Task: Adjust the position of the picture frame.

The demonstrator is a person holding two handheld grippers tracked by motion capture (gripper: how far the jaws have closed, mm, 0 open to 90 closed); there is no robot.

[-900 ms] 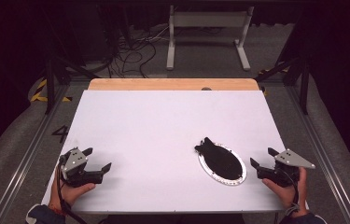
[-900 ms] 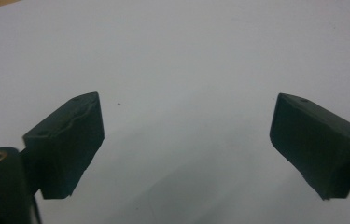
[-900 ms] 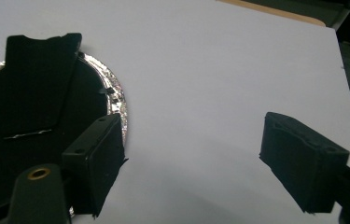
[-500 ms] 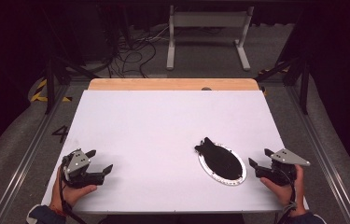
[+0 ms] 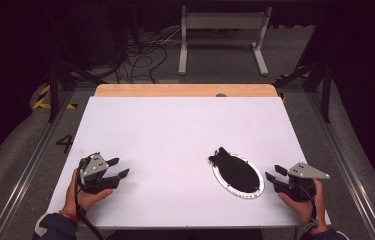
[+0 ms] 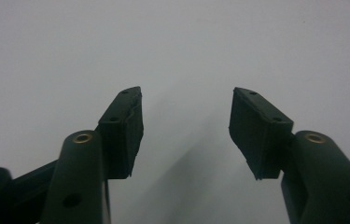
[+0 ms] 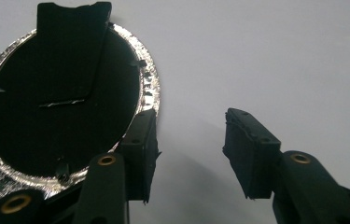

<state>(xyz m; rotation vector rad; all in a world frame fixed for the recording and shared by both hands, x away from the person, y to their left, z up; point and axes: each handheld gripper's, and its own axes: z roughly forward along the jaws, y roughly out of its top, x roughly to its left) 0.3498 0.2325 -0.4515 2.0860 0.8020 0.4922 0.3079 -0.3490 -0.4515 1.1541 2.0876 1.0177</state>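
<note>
A black oval disc with a shiny silver rim (image 5: 236, 173) lies flat on the white table (image 5: 175, 135), front right of centre. A black flap lies over its far end. My right gripper (image 5: 274, 173) rests at the table's front right corner, just right of the disc, jaws open and empty. In the right gripper view the disc (image 7: 60, 102) sits to the left, with my right gripper (image 7: 189, 135) holding only bare table between its pads; the left pad stands next to the rim. My left gripper (image 5: 119, 167) is at the front left, open and empty, as my left gripper (image 6: 186, 107) also reads up close.
A wooden strip (image 5: 185, 90) runs along the table's far edge. Beyond it on the floor are cables (image 5: 145, 55) and a white metal stand (image 5: 222, 30). Metal rails (image 5: 30, 165) flank both sides of the table.
My left gripper has edged a little to the right. The right gripper has shifted slightly toward the disc. The disc has not moved.
</note>
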